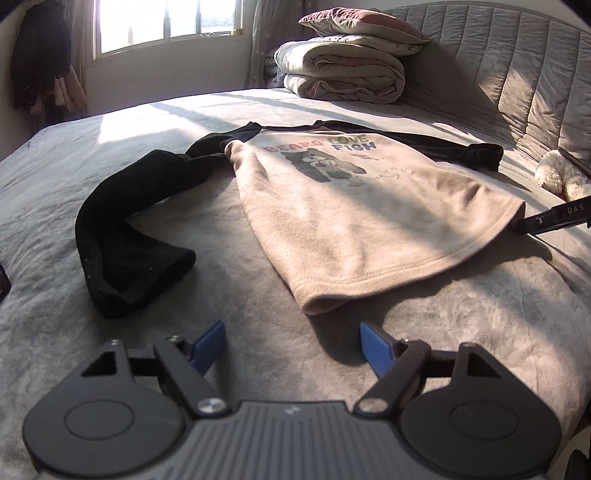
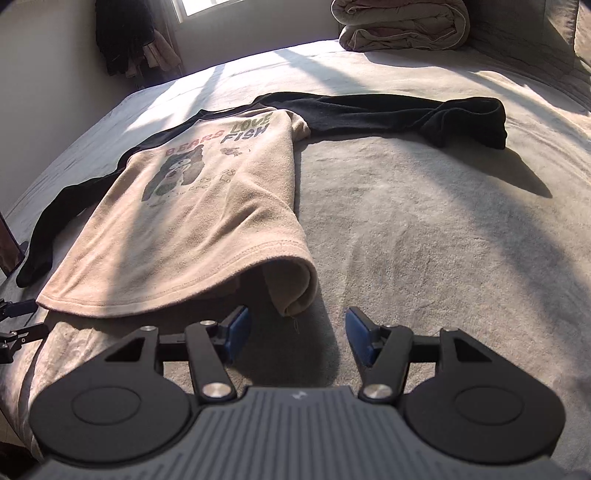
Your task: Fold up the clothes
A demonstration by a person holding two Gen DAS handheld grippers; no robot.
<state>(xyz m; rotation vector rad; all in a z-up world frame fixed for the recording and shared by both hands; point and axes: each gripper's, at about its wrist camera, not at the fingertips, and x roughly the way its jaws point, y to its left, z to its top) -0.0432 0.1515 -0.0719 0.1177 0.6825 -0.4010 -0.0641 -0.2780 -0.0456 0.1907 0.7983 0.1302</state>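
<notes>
While the shirt (image 1: 351, 221) lies just ahead, left gripper (image 1: 293, 345) and right gripper (image 2: 297, 334) gape wide, empty.

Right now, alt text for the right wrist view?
A beige raglan shirt with black sleeves and a "BEARS LOVE FISH" bear print lies flat on a grey bed, its hem corner curled up just ahead of the right gripper, whose blue-padded jaws stand open and empty. A folded duvet sits beyond.

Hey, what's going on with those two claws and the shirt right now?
Left gripper and right gripper open, empty. Shirt face-up on bed, unfolded, sleeves out. Nothing in the way.
</notes>
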